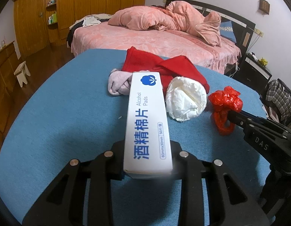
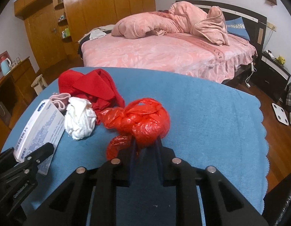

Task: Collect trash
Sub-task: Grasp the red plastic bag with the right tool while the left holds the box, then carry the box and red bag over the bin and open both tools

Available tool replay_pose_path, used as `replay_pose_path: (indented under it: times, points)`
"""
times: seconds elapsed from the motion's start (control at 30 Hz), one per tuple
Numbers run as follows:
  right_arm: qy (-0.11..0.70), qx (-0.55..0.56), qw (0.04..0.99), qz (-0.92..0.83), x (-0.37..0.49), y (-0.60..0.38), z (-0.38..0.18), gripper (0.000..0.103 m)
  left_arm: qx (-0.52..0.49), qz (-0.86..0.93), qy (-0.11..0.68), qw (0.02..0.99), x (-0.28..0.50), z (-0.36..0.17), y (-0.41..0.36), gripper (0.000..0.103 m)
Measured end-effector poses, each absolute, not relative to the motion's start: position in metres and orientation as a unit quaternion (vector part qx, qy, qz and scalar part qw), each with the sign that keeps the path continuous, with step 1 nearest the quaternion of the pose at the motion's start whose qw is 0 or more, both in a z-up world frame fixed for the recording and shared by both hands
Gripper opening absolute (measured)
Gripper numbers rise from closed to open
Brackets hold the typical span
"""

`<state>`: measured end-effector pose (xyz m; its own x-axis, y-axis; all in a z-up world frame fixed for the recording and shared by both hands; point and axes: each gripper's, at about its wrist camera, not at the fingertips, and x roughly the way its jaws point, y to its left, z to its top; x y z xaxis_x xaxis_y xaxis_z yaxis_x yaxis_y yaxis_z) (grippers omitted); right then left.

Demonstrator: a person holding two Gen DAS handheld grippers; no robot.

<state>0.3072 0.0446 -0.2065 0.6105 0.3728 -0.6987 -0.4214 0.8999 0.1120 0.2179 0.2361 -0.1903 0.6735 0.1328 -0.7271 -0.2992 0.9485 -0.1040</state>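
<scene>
Nearest the left lens, black left gripper (image 1: 148,162) clamped on a white box (image 1: 148,120) of alcohol pads, box running lengthwise out from between the jaws and raised over the blue cloth (image 1: 60,122) covering the table. Further left on the floor, a small pale stool (image 1: 22,73) by wooden cabinets. Beyond the box's far end, a pink sock (image 1: 118,84) balled up, touching a red garment (image 1: 160,66) heaped behind it. Just right of the box, a crumpled white tissue wad (image 1: 185,99) lying on the cloth against the garment's edge. Right again, a knotted red bag (image 1: 225,105) with the right gripper's black fingers (image 1: 237,117) reaching into it from the right edge. Behind everything, a bed (image 1: 154,39) in pink sheets with a rumpled pink quilt. From the right lens, left to right: left gripper (image 2: 35,156) low at the left edge holding the box (image 2: 41,124); sock (image 2: 60,99), tissue wad (image 2: 80,121) and garment (image 2: 90,88) clustered together; then red bag (image 2: 145,120) in the centre, resting on the cloth (image 2: 211,122), right gripper (image 2: 146,143) drawn in narrow around its lower part, pinching the plastic, loose tail of the bag hanging off to the left. Far right on the wood floor, a white scale (image 2: 280,113).
</scene>
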Motion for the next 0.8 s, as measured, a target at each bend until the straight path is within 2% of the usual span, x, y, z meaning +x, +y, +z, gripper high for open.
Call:
replay_pose_path:
  times: [0.8]
  points:
    - [0.324, 0.039, 0.920, 0.216, 0.253, -0.037, -0.151, 0.019, -0.076, 0.060, 0.325, 0.941, 0.183, -0.131, 0.162, 0.029]
